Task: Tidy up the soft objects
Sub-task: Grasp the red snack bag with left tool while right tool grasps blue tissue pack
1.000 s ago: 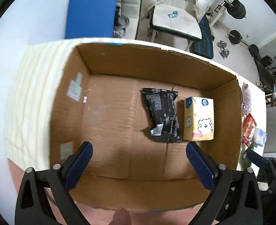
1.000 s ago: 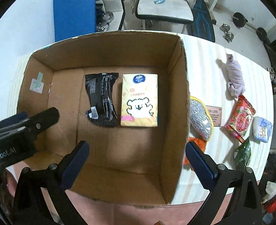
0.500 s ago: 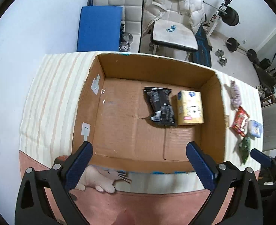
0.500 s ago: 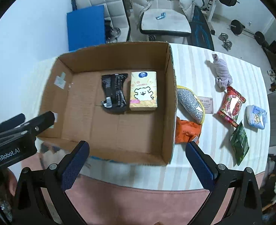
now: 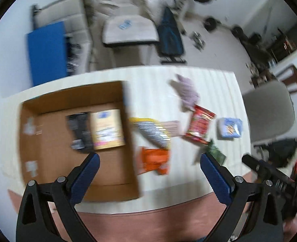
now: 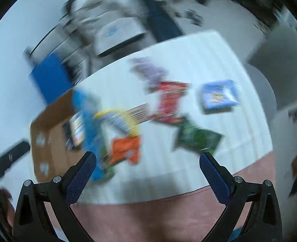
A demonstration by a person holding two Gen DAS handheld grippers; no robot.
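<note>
An open cardboard box (image 5: pixel 47 161) (image 6: pixel 47 141) sits at the left of the striped table; inside lie a black packet (image 5: pixel 79 131) and a yellow tissue pack (image 5: pixel 107 129). To its right are a silver-and-yellow pouch (image 5: pixel 152 131) (image 6: pixel 118 121), an orange packet (image 5: pixel 154 159) (image 6: pixel 126 149), a red packet (image 5: pixel 199 126) (image 6: pixel 171 102), a green packet (image 5: pixel 215 154) (image 6: pixel 196 139), a blue tissue pack (image 5: pixel 230 128) (image 6: pixel 219 96) and a lilac cloth (image 5: pixel 186 92) (image 6: pixel 148 70). My left gripper (image 5: pixel 148 161) and right gripper (image 6: pixel 147 160) are both open, empty, above the table's near edge.
Both views are motion-blurred. A grey chair (image 5: pixel 269 111) stands right of the table. Behind it are a blue mat (image 5: pixel 47 50), a padded bench (image 5: pixel 128 30) and weights on the floor. The other gripper (image 6: pixel 7 161) shows at the right wrist view's left edge.
Both grippers have pulled back from over the box and swung right, so the loose packets on the table now fill the views. Both stayed open.
</note>
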